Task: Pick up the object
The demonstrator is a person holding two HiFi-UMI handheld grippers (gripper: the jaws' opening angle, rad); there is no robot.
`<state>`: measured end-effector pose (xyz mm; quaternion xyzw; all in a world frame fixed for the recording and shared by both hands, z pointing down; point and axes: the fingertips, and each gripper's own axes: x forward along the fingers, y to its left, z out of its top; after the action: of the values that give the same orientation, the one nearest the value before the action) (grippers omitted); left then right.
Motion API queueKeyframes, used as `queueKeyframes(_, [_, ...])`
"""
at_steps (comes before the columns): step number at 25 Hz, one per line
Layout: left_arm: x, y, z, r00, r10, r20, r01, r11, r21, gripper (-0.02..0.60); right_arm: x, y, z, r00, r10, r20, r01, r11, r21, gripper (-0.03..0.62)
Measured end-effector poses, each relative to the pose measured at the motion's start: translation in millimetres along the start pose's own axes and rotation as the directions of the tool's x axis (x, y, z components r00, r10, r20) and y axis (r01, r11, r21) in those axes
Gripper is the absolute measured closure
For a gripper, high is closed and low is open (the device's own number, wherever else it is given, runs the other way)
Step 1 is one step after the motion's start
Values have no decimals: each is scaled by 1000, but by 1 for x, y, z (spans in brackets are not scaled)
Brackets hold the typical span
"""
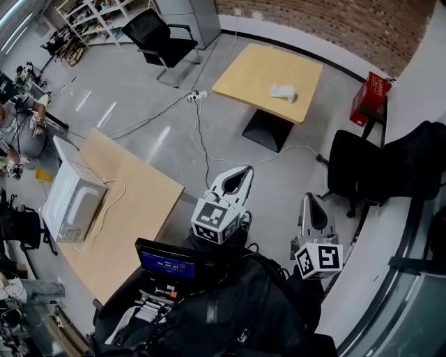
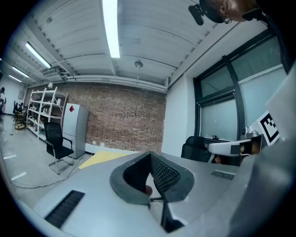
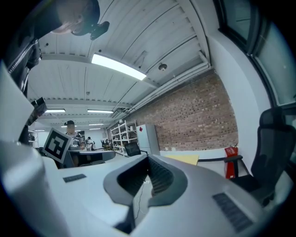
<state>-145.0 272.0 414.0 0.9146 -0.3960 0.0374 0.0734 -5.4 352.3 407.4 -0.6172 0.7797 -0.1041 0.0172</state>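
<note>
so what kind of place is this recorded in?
Probably an open lab or workshop-style office: a brick wall at the back, storage shelving, a black office chair and a light wooden table on a bare floor with cables, plus a white microwave on another table.

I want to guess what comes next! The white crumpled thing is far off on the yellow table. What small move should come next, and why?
Probably a step forward toward the square light-wood table. The white crumpled object lies there, across open floor and well beyond the left gripper and the right gripper, and both grippers' jaws are shut.
</note>
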Motion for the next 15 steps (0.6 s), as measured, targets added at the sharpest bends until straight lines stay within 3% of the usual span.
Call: queueKeyframes(15, [117, 66, 14, 995, -104, -14, 104, 994, 28, 581, 117, -36, 26, 997, -76, -23, 75, 997, -34, 589])
